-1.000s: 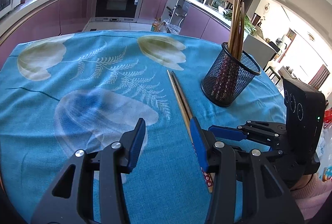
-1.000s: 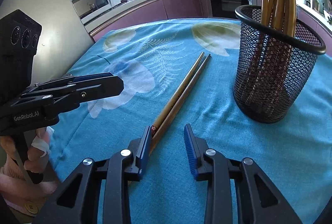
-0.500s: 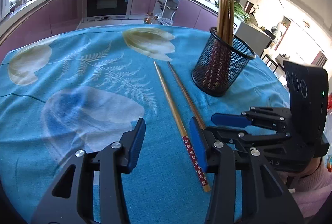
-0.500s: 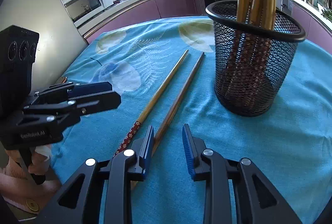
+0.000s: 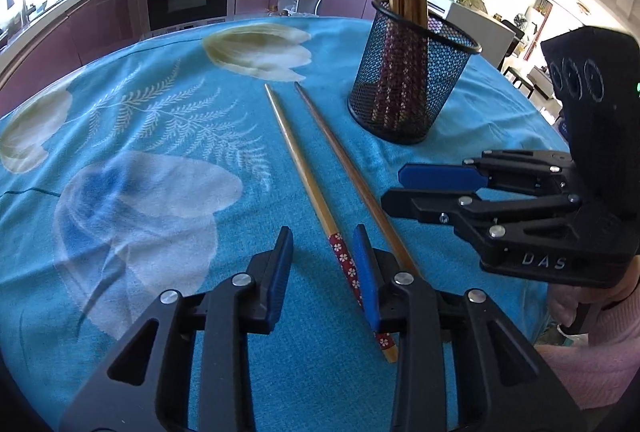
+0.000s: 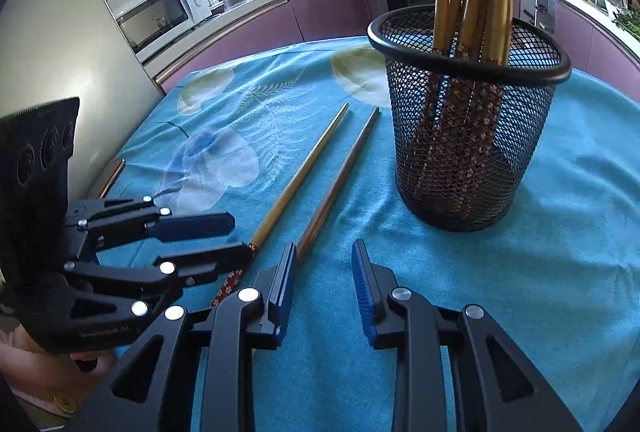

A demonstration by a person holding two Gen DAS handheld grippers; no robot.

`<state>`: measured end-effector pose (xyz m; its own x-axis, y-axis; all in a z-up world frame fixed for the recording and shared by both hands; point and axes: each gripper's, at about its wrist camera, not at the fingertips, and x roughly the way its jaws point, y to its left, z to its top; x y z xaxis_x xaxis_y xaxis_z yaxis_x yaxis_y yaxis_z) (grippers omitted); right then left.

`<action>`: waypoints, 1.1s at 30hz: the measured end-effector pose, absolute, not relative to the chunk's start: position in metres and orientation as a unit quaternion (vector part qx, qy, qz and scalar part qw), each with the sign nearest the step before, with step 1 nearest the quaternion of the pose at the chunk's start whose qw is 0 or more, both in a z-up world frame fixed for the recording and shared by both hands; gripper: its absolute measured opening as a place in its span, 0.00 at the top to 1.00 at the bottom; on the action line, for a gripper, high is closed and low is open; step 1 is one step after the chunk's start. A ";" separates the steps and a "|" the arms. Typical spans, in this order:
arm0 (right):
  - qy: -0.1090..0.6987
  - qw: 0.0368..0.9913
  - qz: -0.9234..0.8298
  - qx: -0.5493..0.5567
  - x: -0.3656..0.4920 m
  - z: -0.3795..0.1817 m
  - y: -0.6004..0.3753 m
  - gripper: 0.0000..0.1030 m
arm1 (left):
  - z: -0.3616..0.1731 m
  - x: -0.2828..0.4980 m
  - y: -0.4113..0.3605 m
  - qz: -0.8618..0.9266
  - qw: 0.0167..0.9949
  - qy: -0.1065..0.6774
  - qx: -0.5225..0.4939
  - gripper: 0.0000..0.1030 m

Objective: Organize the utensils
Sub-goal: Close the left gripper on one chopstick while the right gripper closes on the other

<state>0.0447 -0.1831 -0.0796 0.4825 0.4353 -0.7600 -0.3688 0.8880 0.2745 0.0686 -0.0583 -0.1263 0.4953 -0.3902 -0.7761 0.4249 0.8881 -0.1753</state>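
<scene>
Two chopsticks lie loose on the blue cloth: a light one with a red flowered handle (image 5: 304,167) (image 6: 304,167) and a darker one (image 5: 344,159) (image 6: 340,171). The flowered handle lies between the jaws of my left gripper (image 5: 322,244) (image 6: 240,238), close to the right finger; the jaws are closing and the pads do not press on it. My right gripper (image 6: 324,256) (image 5: 396,185) is open with nothing between its fingers. The dark chopstick's near end is hidden behind its left finger. A black mesh cup (image 5: 412,87) (image 6: 460,151) holds several upright chopsticks.
The blue flowered tablecloth (image 5: 160,111) covers a round table whose edge runs close behind the cup. A hand in a pink sleeve (image 5: 592,332) holds the right gripper. Purple kitchen cabinets, an oven and a microwave (image 6: 160,13) stand beyond the table.
My left gripper has shifted until the flowered chopstick lies between its jaws, which have narrowed. The two chopsticks, side by side before, now lie apart. The right gripper has barely moved.
</scene>
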 end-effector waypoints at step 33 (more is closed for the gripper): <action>0.452 0.869 0.203 0.009 0.068 -0.085 -0.172 0.75 | -0.127 0.123 -0.077 -0.213 0.865 0.453 0.043 0.79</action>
